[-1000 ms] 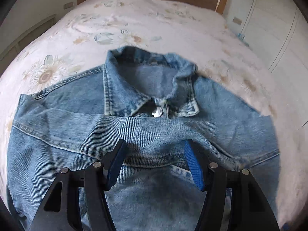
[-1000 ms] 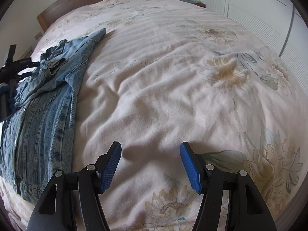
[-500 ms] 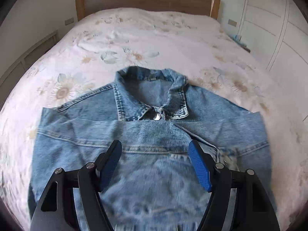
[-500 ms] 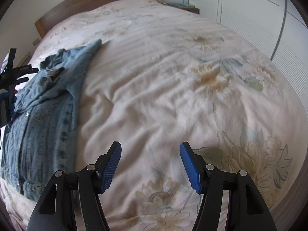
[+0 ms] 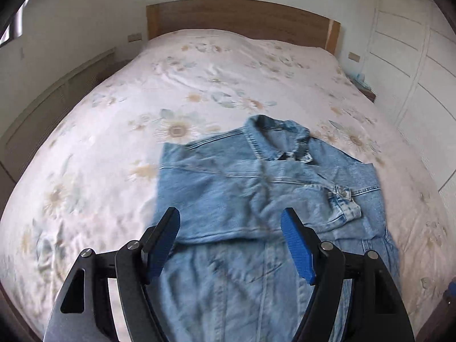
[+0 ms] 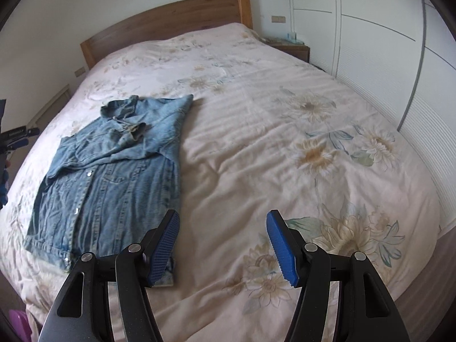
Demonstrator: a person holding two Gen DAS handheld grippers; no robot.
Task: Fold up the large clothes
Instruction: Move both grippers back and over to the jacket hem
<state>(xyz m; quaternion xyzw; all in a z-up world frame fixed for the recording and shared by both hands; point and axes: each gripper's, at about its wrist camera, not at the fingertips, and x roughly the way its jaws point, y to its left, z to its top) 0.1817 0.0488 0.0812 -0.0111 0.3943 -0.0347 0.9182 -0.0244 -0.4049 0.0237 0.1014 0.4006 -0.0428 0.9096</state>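
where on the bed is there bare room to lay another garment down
The widest bare stretch of bedspread lies between the denim jacket and the wardrobe doors. Another bare band runs from the jacket's collar up to the headboard. Only the jacket's own corner of the bed is taken.

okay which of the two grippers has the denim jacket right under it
The left gripper: open, empty, it hovers above the denim jacket. The right gripper looks over bare flowered bedspread, with the jacket off to its left.
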